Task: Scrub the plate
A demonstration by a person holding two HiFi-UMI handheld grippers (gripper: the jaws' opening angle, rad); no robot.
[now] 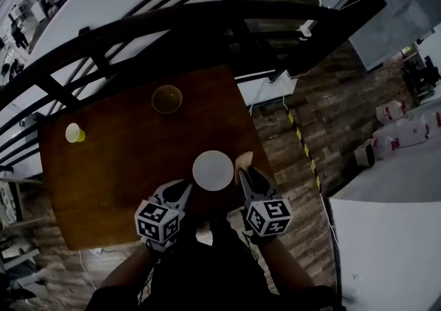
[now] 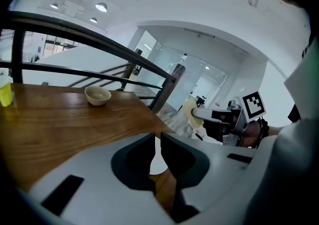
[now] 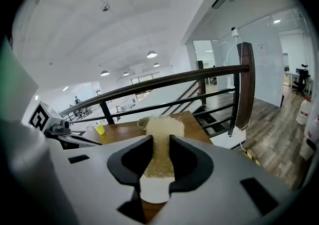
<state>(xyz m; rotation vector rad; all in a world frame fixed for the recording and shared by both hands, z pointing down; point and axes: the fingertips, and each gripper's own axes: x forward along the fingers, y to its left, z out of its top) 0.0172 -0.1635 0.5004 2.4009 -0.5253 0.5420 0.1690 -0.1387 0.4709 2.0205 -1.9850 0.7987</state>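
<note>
Left gripper (image 1: 180, 191): pinches the round white plate (image 1: 212, 169) by its edge, lower middle.
Right gripper (image 1: 248, 177): squeezes a pale yellow scrub sponge (image 1: 243, 160), right of plate.

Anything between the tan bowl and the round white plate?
Nothing: in the head view only bare brown wooden tabletop separates the tan bowl from the round white plate.

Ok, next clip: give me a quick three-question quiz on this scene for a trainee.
1. True or false: the right gripper is empty.
2. What stands near the left edge of the table in the head view? A) a yellow cup B) a bottle C) a fork
3. Which lies nearer the person, the plate or the bowl?
Key: 1 false, it is shut on a sponge; 2 A; 3 the plate.
</note>
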